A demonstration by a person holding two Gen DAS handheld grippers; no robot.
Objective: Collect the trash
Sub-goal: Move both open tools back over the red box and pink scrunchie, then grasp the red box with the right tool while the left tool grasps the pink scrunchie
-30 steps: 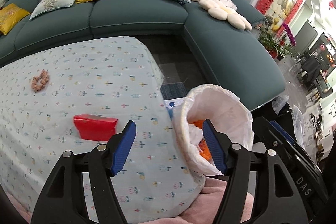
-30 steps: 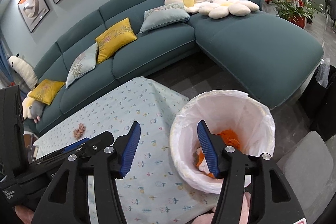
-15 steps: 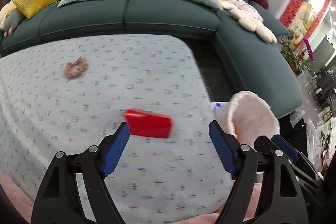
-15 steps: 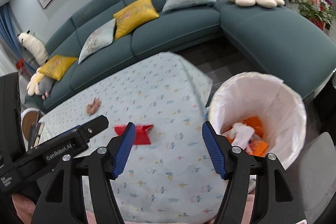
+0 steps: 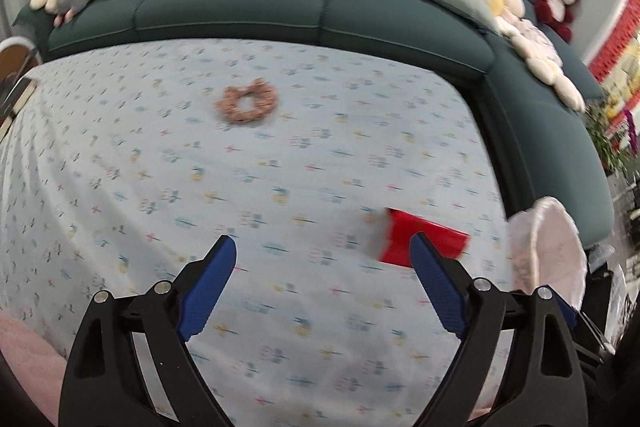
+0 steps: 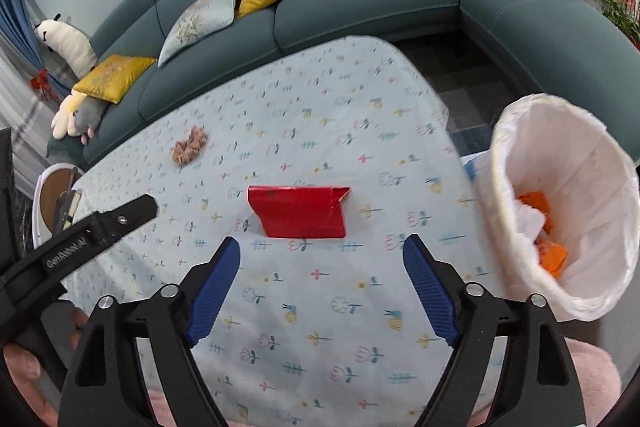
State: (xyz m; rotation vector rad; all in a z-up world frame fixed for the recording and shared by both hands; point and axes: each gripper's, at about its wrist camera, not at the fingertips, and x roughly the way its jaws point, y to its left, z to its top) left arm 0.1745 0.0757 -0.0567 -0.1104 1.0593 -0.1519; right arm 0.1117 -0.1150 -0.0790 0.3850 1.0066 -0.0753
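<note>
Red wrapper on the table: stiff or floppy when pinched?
Red wrapper lies flat with creased, folded corners, so probably thin, light and apt to crumple. Its glossy surface may slip between the fingers. Unlikely to roll; it could slide on the tablecloth.

"GenRobot.AI" on left gripper (image 6: 80,243) body

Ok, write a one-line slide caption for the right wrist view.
Open right gripper poised over a red packet on the floral tablecloth, lined trash bin at the right.
</note>
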